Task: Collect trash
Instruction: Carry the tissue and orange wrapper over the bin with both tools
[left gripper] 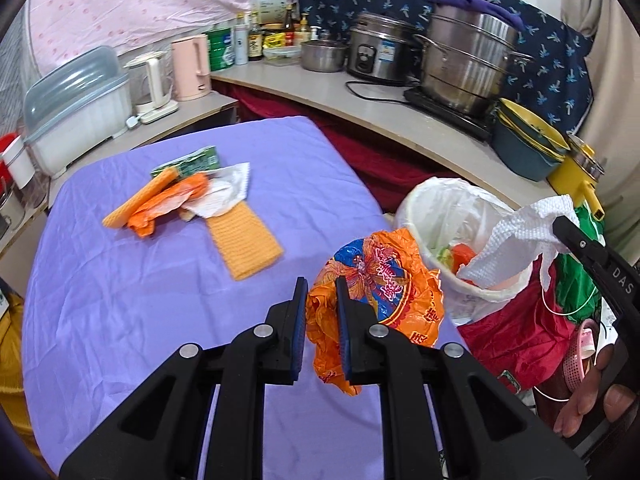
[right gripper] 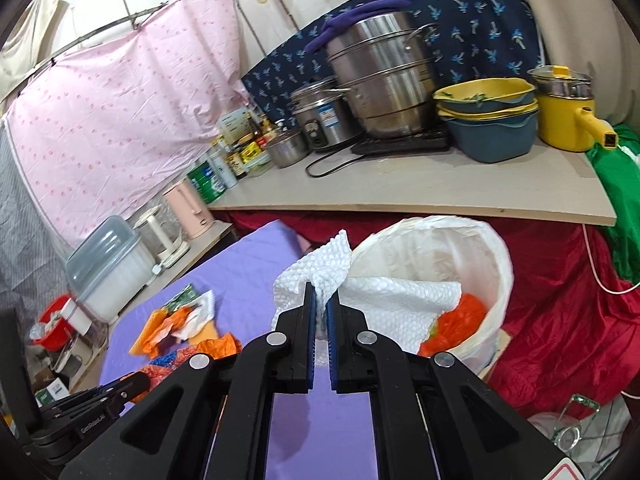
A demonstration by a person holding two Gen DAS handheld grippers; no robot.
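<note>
pinching an orange wrapper [left gripper: 376, 280], left tongs [left gripper: 321, 280]; right tongs [right gripper: 322, 288] clamp a paper towel [right gripper: 320, 270] over the bin [right gripper: 496, 264]

A draped paper towel [right gripper: 384, 304] half-covers the bin [right gripper: 496, 248] mouth; purple tabletop [left gripper: 120, 300] open.

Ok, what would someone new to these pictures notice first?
Likely the two loads: the left gripper clamps a crumpled orange snack wrapper over the purple tablecloth, and the right gripper pinches a white paper towel at the rim of the lined trash bin. More wrappers lie mid-table.
</note>
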